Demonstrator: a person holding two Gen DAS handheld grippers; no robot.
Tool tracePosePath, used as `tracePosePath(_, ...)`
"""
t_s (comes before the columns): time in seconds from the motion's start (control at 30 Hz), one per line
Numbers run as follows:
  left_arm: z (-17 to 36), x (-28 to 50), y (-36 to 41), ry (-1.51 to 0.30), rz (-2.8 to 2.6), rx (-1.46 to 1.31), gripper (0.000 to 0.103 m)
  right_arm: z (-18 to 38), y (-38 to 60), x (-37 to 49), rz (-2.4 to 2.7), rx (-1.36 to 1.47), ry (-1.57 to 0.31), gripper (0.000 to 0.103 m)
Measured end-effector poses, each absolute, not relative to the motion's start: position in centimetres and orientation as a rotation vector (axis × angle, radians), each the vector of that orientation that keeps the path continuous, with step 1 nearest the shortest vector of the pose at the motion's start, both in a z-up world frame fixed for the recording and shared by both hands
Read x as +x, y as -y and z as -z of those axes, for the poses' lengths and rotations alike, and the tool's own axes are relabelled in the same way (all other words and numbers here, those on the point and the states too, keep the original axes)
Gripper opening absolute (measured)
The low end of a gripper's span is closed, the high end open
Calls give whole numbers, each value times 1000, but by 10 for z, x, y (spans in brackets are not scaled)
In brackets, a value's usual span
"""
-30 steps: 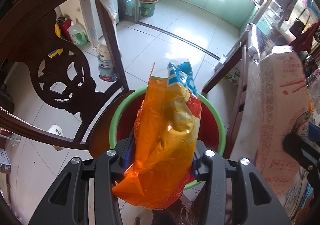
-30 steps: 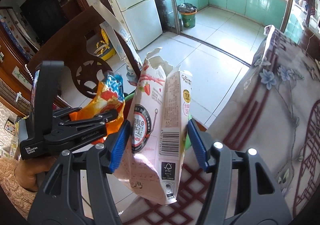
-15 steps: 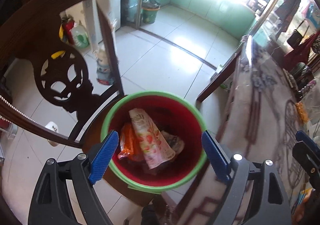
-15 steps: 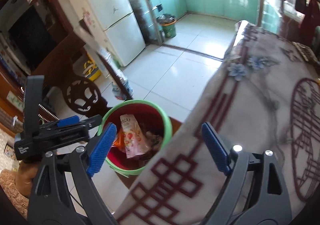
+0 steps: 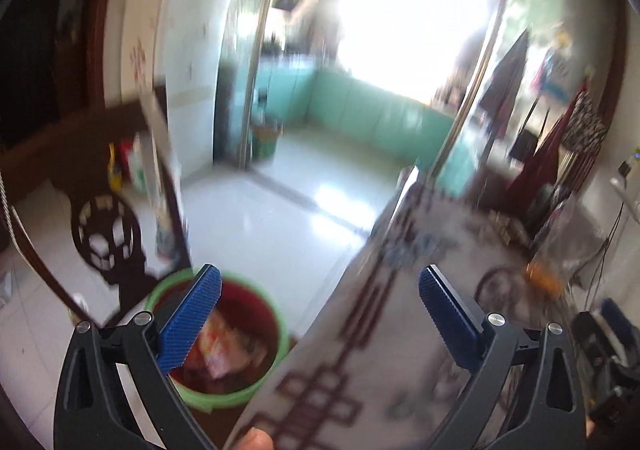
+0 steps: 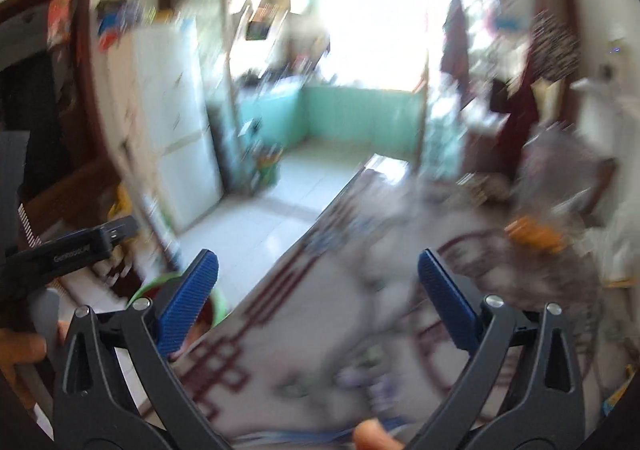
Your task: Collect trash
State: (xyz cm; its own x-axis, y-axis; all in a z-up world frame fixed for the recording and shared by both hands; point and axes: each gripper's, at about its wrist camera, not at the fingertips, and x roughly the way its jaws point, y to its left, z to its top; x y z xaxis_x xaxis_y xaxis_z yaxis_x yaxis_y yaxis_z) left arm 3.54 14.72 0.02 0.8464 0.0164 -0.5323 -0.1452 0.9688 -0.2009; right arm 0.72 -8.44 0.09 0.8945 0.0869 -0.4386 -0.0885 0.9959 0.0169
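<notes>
Left wrist view is showing the table (image 5: 400,330) filling the lower right under a patterned cloth, and, beside its near edge on the floor, the red bin (image 5: 276,350) with a green rim. The wrappers (image 5: 224,342) are lying inside that bin, one pale pink packet on top. It is too blurred to read its heading surely, but its long axis seems to be running slantwise across the bin floor, from upper left to lower right in the view.

The left gripper (image 5: 320,314) is standing wide, its jaws having just been opening, with nothing between them. In the right wrist view the right gripper (image 6: 318,298) is likewise spread wide and empty, jaws just opened, pointing over the table.

Judging from this, the drop step is looking done, and the step in hand is the swing toward the table for more trash. An orange item (image 6: 536,236) is lying at the far right of the table; whether it is trash is unclear through the blur. The next move is calling for a steadier approach and one gripper lined up across the piece's narrow side.
</notes>
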Motion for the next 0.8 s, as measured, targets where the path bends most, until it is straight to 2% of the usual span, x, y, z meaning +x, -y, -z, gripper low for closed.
tracePosePath(0.07,-14,22,-121,-480,-95,-187,95,-6,108,-10,-57,14,-402,98)
tracePosePath(0.2,-35,2,-69,-410,-115,-152,95,-11,158,-23,-50,83,-452,98)
tracePosePath(0.43,-54,-15,-7,-498,3,-175,95,-22,201,-51,-4,62,-466,98)
tracePosePath(0.8,-54,-37,32,-534,44,-139,95,-31,244,-73,20,103,-472,98)
